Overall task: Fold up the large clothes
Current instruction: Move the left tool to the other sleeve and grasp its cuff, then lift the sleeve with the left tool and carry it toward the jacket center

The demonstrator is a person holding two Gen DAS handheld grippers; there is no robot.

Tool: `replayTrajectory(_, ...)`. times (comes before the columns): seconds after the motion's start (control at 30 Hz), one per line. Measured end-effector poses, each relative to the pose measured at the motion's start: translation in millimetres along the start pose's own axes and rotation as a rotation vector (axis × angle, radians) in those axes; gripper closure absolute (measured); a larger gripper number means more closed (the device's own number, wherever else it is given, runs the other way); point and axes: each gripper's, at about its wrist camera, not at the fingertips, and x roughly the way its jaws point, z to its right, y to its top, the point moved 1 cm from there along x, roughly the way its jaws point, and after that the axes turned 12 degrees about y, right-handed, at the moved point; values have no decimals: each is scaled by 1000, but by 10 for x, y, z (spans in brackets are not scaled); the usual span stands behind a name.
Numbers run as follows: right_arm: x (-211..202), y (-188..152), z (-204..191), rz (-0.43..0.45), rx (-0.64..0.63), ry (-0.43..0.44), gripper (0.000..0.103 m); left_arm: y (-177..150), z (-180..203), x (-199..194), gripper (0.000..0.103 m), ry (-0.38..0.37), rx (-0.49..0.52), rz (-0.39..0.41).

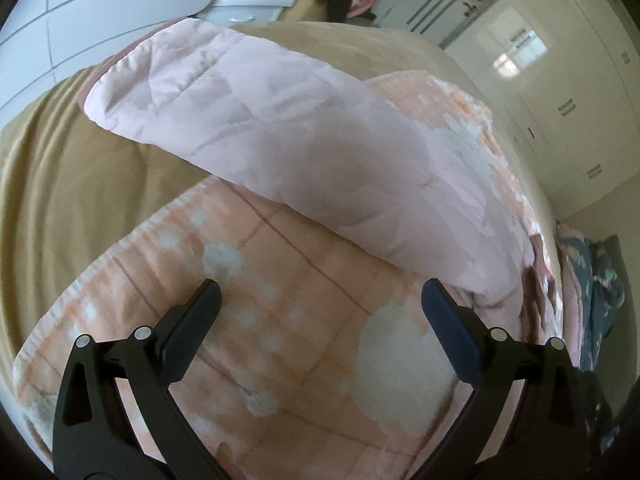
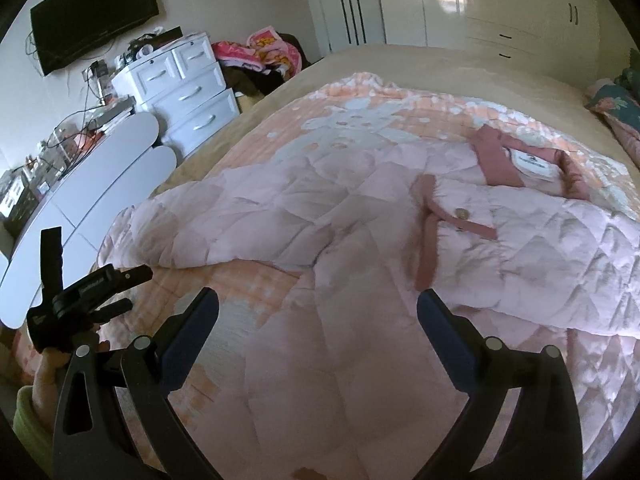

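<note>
A pale pink quilted jacket [image 2: 360,208] with dusty-rose trim lies spread on a peach patterned blanket [image 2: 352,108] on the bed. Its collar and label [image 2: 532,164] point to the far right, and one sleeve [image 2: 192,232] stretches out to the left. In the left wrist view that sleeve [image 1: 280,136] runs diagonally across the blanket [image 1: 304,340]. My left gripper [image 1: 322,292] hovers open over the blanket, just short of the sleeve, holding nothing. My right gripper [image 2: 318,300] stands open above the jacket's lower body, also empty. The left gripper [image 2: 92,284] shows at the left edge, held by a hand.
The tan bedsheet [image 2: 400,60] surrounds the blanket. A white drawer unit [image 2: 188,92] and a white curved desk [image 2: 100,184] stand left of the bed. A wall TV [image 2: 96,12], piled clothes [image 2: 272,56], white wardrobes [image 2: 500,0] and a dark floral pillow [image 2: 616,108] are beyond.
</note>
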Motion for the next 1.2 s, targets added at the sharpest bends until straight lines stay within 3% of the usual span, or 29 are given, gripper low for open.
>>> replayTrajectory(0.5, 256, 9, -120, -36, -27, 30, 4, 282, -262, 199, 9, -65, -165, 33)
replayTrajectory(0.77, 124, -30, 145, -15, 29, -12, 4, 551, -396, 355, 9, -40, -253, 53)
replayTrajectory(0.97, -50, -67, 394, 9, 80, -49, 4, 710, -418, 427, 9, -1, -255, 90)
replayTrajectory(1.0, -85, -76, 435, 13, 88, -57, 4, 740, -420, 418, 11, 14, -257, 102)
replayTrajectory(1.03, -114, -79, 468, 16, 93, -62, 4, 765, -423, 417, 20, 27, -261, 111)
replayTrajectory(1.1, -196, -93, 543, 24, 107, -71, 4, 809, -448, 353, 38, 41, -268, 134)
replayTrajectory(1.17, -266, -101, 603, 30, 117, -79, 4, 847, -469, 253, 65, 48, -262, 169)
replayTrajectory(1.2, -309, -103, 639, 34, 120, -86, 4, 864, -473, 189, 71, 40, -257, 187)
